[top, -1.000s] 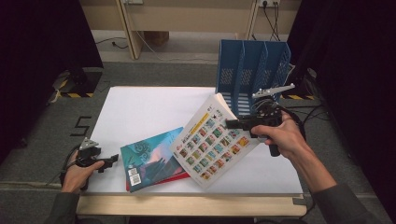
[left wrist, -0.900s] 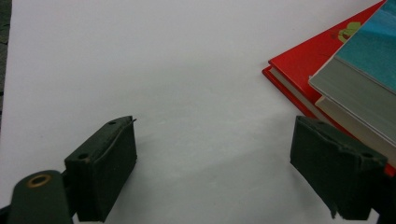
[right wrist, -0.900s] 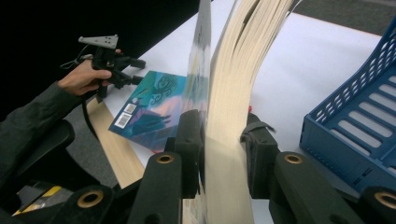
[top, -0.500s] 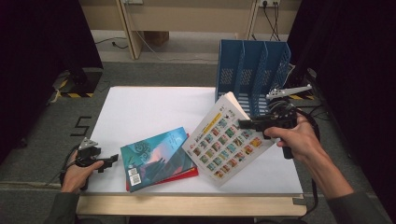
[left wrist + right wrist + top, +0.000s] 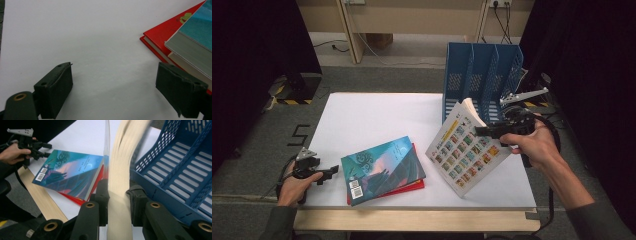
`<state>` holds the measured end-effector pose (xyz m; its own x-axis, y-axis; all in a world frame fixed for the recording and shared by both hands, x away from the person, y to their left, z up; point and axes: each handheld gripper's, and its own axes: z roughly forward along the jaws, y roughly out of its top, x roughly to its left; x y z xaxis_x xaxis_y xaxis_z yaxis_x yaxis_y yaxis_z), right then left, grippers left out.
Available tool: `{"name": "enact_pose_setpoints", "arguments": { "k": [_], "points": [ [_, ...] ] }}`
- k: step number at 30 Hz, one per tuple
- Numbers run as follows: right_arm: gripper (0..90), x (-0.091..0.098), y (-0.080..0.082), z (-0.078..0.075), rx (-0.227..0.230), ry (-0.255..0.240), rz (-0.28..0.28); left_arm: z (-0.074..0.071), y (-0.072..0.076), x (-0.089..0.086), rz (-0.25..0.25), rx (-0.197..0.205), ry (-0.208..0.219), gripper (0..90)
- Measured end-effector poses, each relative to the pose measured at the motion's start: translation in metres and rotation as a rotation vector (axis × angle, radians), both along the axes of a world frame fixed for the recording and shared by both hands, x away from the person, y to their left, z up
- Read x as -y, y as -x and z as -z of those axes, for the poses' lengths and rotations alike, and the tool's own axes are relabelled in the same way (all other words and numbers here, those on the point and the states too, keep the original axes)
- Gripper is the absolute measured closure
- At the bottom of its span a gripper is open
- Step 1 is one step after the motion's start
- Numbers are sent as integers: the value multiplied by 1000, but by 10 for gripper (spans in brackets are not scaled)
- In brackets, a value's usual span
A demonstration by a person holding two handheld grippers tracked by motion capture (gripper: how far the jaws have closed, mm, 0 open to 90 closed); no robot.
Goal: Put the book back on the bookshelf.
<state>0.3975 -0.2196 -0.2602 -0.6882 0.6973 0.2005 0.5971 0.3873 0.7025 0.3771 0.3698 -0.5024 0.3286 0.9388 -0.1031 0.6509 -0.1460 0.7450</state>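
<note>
The white table (image 5: 372,120) takes up the middle of the high view, and at its upper right stands the blue file rack (image 5: 482,75) with its upright slots. Lower centre lie two stacked books, the teal book (image 5: 382,167) on top of the red book (image 5: 414,186). Right of centre, just below the rack, the picture-grid book (image 5: 464,147) is tilted up off the table, its top edge close to the rack's front. The right gripper (image 5: 484,131) is clenched on that book near its outer edge; in the right gripper view the pads squeeze the page block. The left gripper (image 5: 332,170) rests at the lower left of the table, jaws released with nothing between them. The step in hand looks like standing the book into a slot: it should go best if the book is turned fully upright, lined up with one slot's opening, and slid in without the loose pages fanning or catching a divider.
</note>
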Motion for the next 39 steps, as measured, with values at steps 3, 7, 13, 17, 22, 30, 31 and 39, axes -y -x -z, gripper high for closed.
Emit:
{"name": "enact_pose_setpoints", "arguments": {
  "k": [3,7,13,17,22,30,31,39],
  "points": [
    [744,-5,0,-5,7,48,-19,0,0,0,1,0,-3,135],
    [744,-16,0,-7,9,103,-45,0,0,0,1,0,0,131],
    [741,-32,-4,-8,14,150,-67,0,0,0,4,1,3,133],
    [738,-36,-3,-8,19,161,-75,0,0,0,6,1,-1,123],
    [734,-38,-4,-8,15,170,-78,1,0,1,6,1,-7,121],
    [723,-34,0,-4,14,160,-57,1,0,1,7,2,-10,119],
    [723,-34,0,-4,14,160,-57,1,0,1,7,2,-10,116],
    [706,-15,18,11,-12,112,-16,1,0,3,5,1,-18,107]
  ]
}}
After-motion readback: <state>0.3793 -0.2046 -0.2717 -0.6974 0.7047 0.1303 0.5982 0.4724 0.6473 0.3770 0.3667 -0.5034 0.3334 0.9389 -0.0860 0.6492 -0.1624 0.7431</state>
